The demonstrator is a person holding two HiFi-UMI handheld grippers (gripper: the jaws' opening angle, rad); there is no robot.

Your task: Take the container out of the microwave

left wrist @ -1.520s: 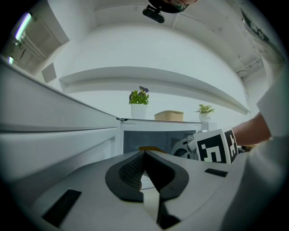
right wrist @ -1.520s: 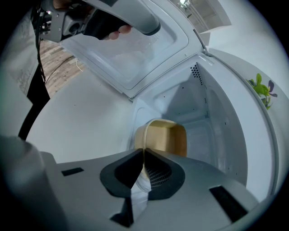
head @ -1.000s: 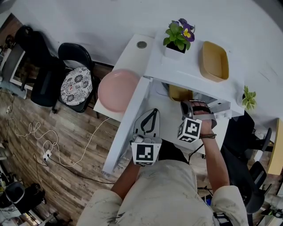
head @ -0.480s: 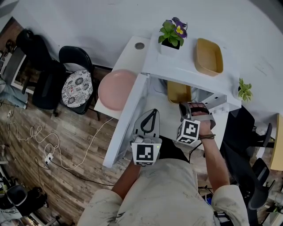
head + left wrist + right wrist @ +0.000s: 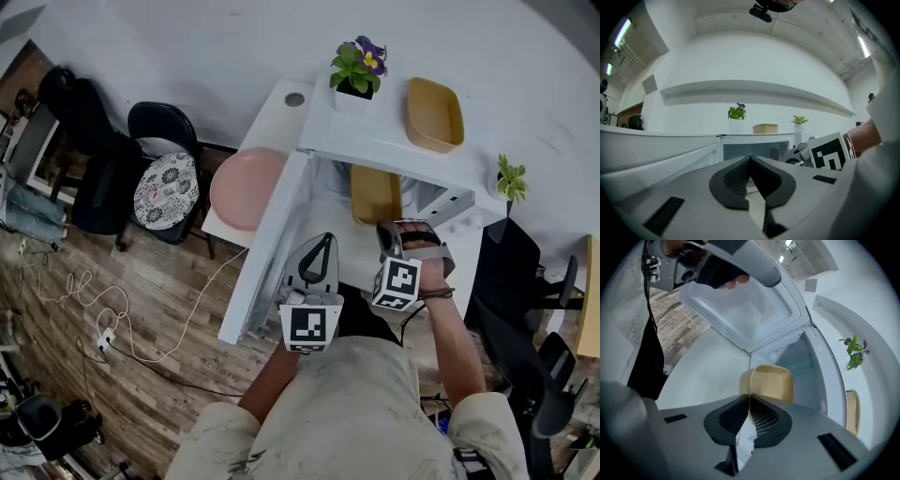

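While you stand in front of the microwave [image 5: 394, 145], its door [image 5: 272, 244] hangs wide open on the microwave's left side. The yellow container [image 5: 375, 192] lies in the mouth of the microwave. The container's far end is under the microwave's top and its near end reaches out past the front edge.

Your right gripper [image 5: 387, 225] slants down toward the microwave's opening. In the right gripper view its jaws are clenched on the near rim of the container, and the rim's edge runs straight into the tips where the pads meet.

Your left gripper [image 5: 321, 240] is held level in front of the microwave, between the open door and your right gripper. In the left gripper view its jaws are pressed together with nothing between them, and they point at the inside of the microwave.

On top of the microwave, a second yellow container [image 5: 434, 114] rests toward the right side. A potted plant [image 5: 354, 70] with a purple flower stands toward the left side.

The microwave sits on a white desk [image 5: 267, 127], which reaches out to the microwave's left.
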